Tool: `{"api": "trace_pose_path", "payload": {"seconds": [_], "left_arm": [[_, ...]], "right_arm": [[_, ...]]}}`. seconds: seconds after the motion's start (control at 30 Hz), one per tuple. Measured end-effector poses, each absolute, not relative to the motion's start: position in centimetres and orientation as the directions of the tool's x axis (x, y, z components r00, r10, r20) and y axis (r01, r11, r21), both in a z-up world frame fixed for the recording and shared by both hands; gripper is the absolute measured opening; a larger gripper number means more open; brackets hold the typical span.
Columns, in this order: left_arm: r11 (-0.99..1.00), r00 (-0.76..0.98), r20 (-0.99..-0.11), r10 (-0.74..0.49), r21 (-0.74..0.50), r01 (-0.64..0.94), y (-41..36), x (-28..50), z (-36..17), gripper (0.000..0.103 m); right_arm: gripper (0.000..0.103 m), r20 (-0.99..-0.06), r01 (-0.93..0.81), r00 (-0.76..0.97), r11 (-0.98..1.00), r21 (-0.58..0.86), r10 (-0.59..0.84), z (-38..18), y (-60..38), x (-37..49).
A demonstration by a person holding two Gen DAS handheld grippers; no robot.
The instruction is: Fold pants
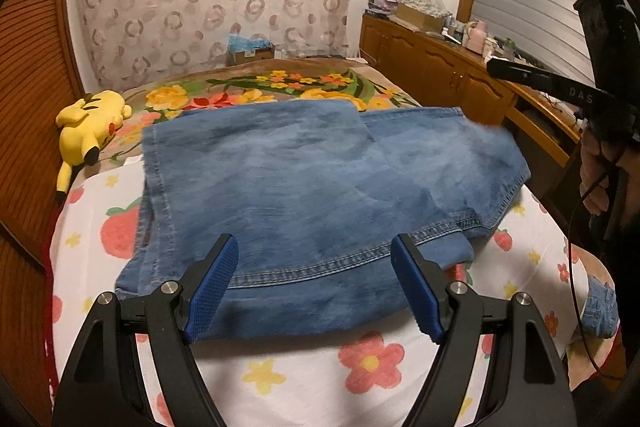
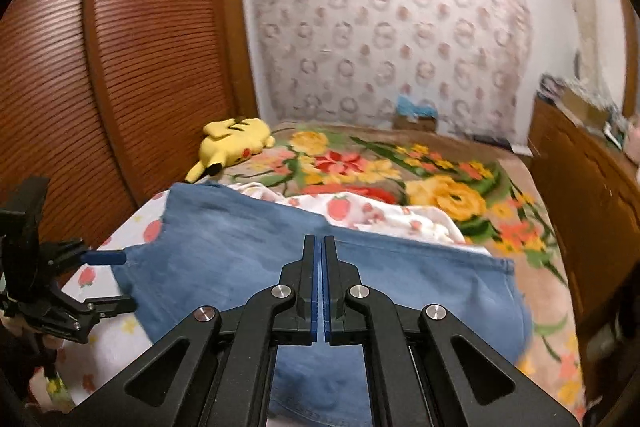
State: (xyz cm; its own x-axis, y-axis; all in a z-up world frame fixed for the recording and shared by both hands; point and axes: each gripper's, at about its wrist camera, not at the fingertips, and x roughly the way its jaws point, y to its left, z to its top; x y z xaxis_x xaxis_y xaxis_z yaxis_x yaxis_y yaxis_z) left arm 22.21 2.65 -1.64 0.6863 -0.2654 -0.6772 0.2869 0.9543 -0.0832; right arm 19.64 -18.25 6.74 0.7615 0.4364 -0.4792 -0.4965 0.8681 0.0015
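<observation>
Two grippers hang over a pair of jeans (image 1: pixel 304 187) that lies already folded into a compact stack on the flowered sheet (image 1: pixel 304 379) at the near end of the bed. In the left wrist view, the left gripper (image 1: pixel 314 291) has its fingers spread wide and released, with nothing between them; the nearest edge of the denim lies directly below and ahead of them. The long axis of the stack runs across that view, from the seamed edge on the left to the waistband and pocket area on the right. In the right wrist view, the right gripper (image 2: pixel 319 291) has its fingers clenched together with no cloth visibly caught between them, and it points over the denim from the side. The left gripper appears the nearer of the two to a free edge, so any further fold or smoothing would most likely start there. A yellow plush toy (image 1: pixel 90 131) lies near the far left corner of the stack, apart from it. A floral blanket (image 2: pixel 420 183) covers the far half of the bed. Nothing stands between either gripper and the jeans.
</observation>
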Motion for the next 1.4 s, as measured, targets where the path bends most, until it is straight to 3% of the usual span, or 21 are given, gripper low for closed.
{"api": "trace_pose_path", "payload": {"seconds": [0.27,0.3,0.4,0.5,0.83,1.33,1.4], "left_arm": [[0.959,0.683,-0.684,-0.254,-0.087,0.27,3.4,21.8,-2.2,0.079],[0.959,0.682,-0.685,-0.256,-0.088,0.271,3.4,21.8,-2.3,0.079],[0.957,0.678,-0.688,-0.261,-0.09,0.277,3.3,22.0,-2.5,0.079],[0.953,0.673,-0.689,-0.271,-0.096,0.286,2.9,22.2,-2.7,0.079],[0.94,0.65,-0.698,-0.301,-0.101,0.326,0.9,23.0,-3.4,0.079],[0.937,0.633,-0.712,-0.304,-0.105,0.332,0.4,22.9,-4.0,0.079],[0.938,0.633,-0.712,-0.303,-0.104,0.331,0.5,22.8,-4.0,0.079]], "right_arm": [[0.003,-0.519,-0.454,0.756,0.891,0.021,0.398,4.1,-20.8,20.7],[0.007,-0.526,-0.435,0.762,0.9,0.017,0.378,3.8,-21.3,20.7],[0.037,-0.554,-0.348,0.781,0.937,-0.005,0.287,2.4,-23.8,21.1],[0.048,-0.584,-0.271,0.778,0.962,0.02,0.232,0.9,-27.2,21.6],[0.049,-0.654,-0.104,0.751,0.994,0.016,0.089,-2.3,-34.6,22.6],[0.049,-0.743,-0.096,0.662,0.995,0.041,0.094,-0.7,-31.6,25.3],[0.041,-0.744,-0.106,0.66,0.994,0.037,0.098,-0.8,-31.2,24.9]]}}
